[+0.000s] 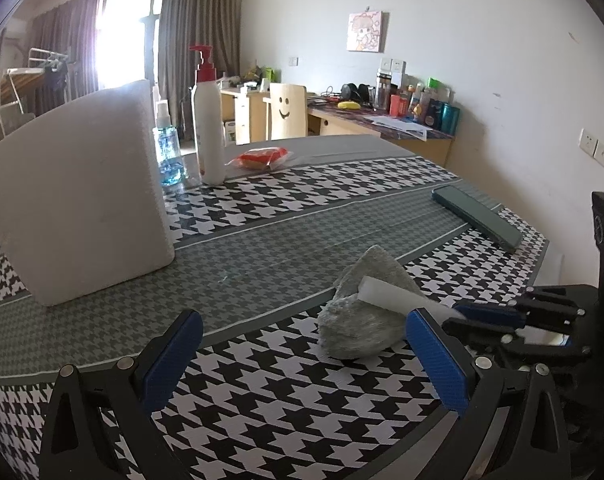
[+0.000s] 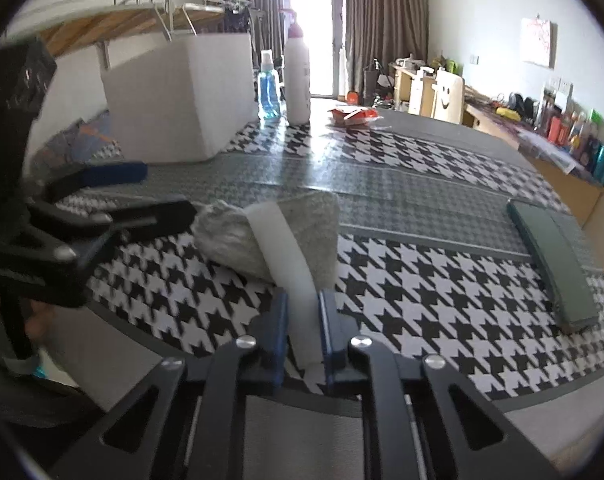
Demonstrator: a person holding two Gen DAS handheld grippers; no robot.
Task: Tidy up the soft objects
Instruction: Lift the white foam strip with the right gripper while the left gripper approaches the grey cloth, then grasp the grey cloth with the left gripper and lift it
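Note:
A grey fluffy cloth [image 1: 361, 312] with a white paper band [image 1: 397, 294] lies on the houndstooth tablecloth [image 1: 286, 400]. My left gripper [image 1: 302, 356] is open and empty, just in front and left of the cloth. My right gripper [image 2: 303, 332] is shut on the white band [image 2: 286, 240] that wraps the cloth [image 2: 238, 240]. In the left wrist view the right gripper [image 1: 501, 316] shows at the right, shut on the band's end. In the right wrist view the left gripper [image 2: 142, 192] shows at the left, open beside the cloth.
A white box [image 1: 82, 200] stands at the left. A blue spray bottle [image 1: 168, 152], a white pump bottle [image 1: 210, 128] and a red packet [image 1: 262, 158] stand behind. A dark phone [image 1: 477, 218] lies at the right. A desk with clutter [image 1: 401, 120] stands by the wall.

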